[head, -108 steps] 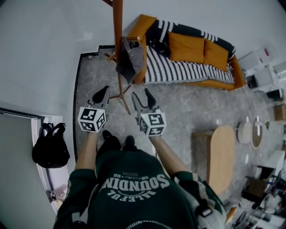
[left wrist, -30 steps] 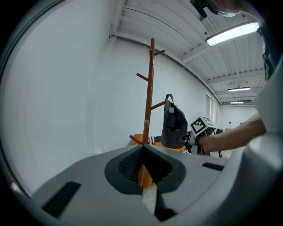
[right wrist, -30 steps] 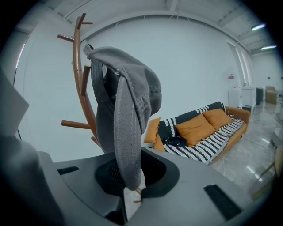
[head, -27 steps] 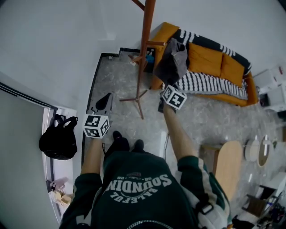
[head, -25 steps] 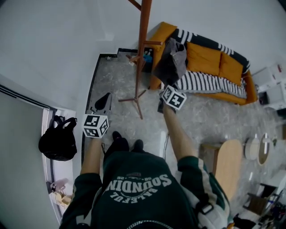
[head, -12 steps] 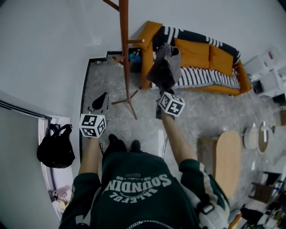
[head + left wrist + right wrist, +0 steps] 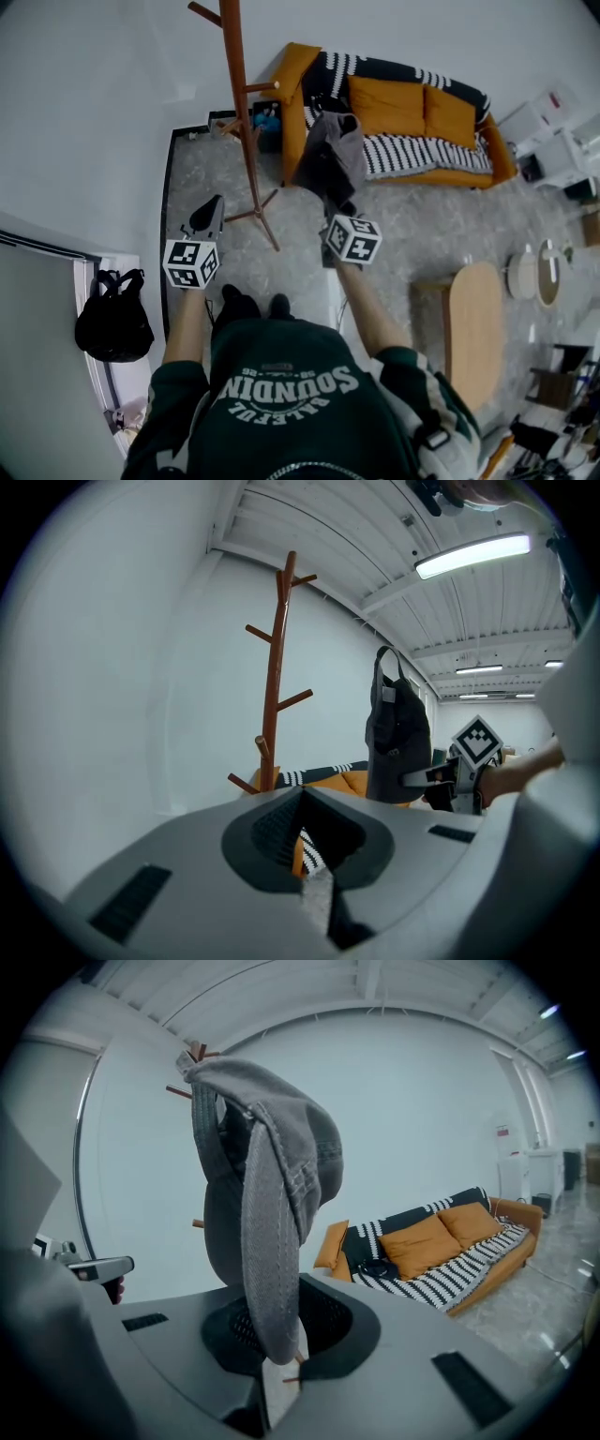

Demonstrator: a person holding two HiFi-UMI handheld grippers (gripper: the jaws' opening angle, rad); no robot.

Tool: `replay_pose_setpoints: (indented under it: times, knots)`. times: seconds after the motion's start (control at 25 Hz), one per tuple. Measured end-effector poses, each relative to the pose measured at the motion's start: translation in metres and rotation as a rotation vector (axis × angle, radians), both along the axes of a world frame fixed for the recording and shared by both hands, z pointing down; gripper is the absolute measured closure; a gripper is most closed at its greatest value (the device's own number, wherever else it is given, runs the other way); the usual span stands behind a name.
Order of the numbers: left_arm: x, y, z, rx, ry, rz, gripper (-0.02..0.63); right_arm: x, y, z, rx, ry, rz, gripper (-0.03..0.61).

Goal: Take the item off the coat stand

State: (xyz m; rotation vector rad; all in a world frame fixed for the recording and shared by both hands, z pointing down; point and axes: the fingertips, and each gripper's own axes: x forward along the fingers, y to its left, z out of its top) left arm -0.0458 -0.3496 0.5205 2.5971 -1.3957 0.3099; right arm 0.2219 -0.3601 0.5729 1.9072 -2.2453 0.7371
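Note:
The brown wooden coat stand stands bare by the wall; its pegs carry nothing. A grey cloth garment hangs free to the right of the stand, clear of its pegs. My right gripper is shut on the garment's lower edge, and the cloth rises from between the right gripper's jaws. From the left gripper view the garment dangles beside the stand. My left gripper is held low to the left of the stand's foot, shut, with nothing in it.
An orange sofa with a striped black-and-white throw stands behind the garment. A wooden table is at the right. A black backpack sits at the left by a door. The stand's legs spread on the grey floor.
The garment was at the stand's peg a second ago; now it is away from it, carried right and toward me by the right gripper. The left gripper has stayed put.

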Motion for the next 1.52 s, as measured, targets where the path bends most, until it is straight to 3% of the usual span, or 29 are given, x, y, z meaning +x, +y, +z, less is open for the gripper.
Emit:
replay_pose_setpoints:
  times: [0.56, 1.52]
  knots:
    - [-0.003, 0.007, 0.010, -0.013, -0.004, -0.006, 0.614, -0.016, 0.051, 0.050, -0.070, 0.006, -0.088, 0.557]
    - [-0.010, 0.013, 0.009, -0.012, 0.009, -0.012, 0.614, -0.041, 0.047, 0.045, -0.055, 0.014, -0.132, 0.557]
